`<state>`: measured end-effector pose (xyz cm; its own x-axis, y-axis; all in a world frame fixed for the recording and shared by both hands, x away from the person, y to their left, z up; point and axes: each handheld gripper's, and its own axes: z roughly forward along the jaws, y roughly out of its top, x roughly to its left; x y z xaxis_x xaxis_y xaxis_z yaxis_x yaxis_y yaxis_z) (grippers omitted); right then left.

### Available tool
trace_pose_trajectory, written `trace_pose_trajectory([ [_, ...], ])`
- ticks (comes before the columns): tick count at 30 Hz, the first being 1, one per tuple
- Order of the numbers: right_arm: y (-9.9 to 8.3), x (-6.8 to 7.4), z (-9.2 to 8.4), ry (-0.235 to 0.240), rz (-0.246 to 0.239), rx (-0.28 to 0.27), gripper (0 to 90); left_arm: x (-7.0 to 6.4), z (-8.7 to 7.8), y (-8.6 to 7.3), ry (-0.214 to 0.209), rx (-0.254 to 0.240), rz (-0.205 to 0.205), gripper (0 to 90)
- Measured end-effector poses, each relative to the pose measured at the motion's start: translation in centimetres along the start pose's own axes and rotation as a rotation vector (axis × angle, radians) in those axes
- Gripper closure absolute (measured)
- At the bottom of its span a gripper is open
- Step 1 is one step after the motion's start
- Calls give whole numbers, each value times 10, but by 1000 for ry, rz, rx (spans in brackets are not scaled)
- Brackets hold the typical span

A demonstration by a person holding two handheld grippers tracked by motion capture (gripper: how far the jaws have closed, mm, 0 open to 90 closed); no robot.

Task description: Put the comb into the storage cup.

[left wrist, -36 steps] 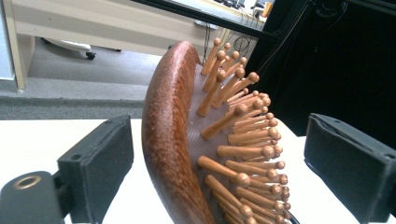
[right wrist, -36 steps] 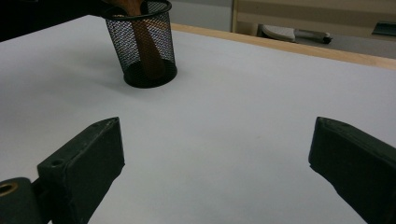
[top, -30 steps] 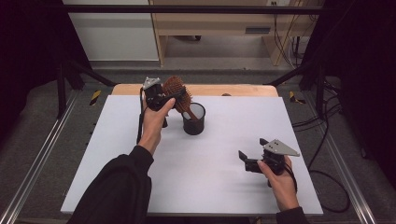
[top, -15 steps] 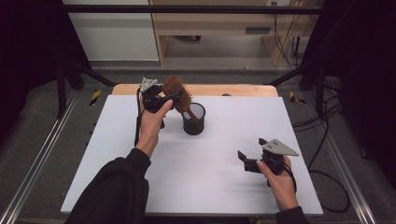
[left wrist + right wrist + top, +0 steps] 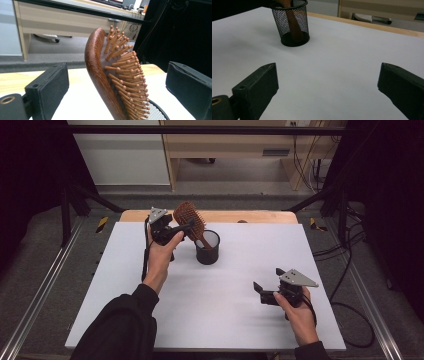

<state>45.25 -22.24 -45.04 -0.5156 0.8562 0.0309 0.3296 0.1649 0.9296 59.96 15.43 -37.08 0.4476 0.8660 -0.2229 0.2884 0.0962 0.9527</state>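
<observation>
Setting: white table top w/ wooden strip along far edge; person's forearms enter from the bottom of the high view.
Hairbrush: brown wooden paddle brush, handle down inside a black mesh cup, head sticking out above the rim & tilted toward the left gripper.
Cup position: far-centre of the table, upright, just right of the left hand.
Left gripper: held up beside the brush head; jaws spread, one each side of the head, neither pad touching it.
Left gripper view: close-up of brush back & ball-tipped wooden pins, clear gaps to both pads, mesh rim at bottom; detail the high view can't give.
Right gripper: low over near-right table, well apart from the cup; jaws spread wide, nothing between them.
Right gripper view: brush handle seen thru the mesh, leaning inside the cup; bare table between its pads.
</observation>
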Motion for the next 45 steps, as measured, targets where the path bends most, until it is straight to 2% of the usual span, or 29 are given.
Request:
trace_pose_trajectory([
  [8,0,-1,-1,-1,8,-2,31,-4,-4,-1,25,-7,23,52],
  [18,0,1,1,3,-7,3,31,3,-19,-10,38,-13,20,52],
  [31,1,4,1,-9,-23,4,30,6,-42,-14,30,-14,43,51],
  [36,1,4,0,-5,-14,0,30,8,-45,-15,29,-12,28,48],
  [45,1,4,0,-10,-8,-1,31,6,-53,-12,16,-12,47,47],
])
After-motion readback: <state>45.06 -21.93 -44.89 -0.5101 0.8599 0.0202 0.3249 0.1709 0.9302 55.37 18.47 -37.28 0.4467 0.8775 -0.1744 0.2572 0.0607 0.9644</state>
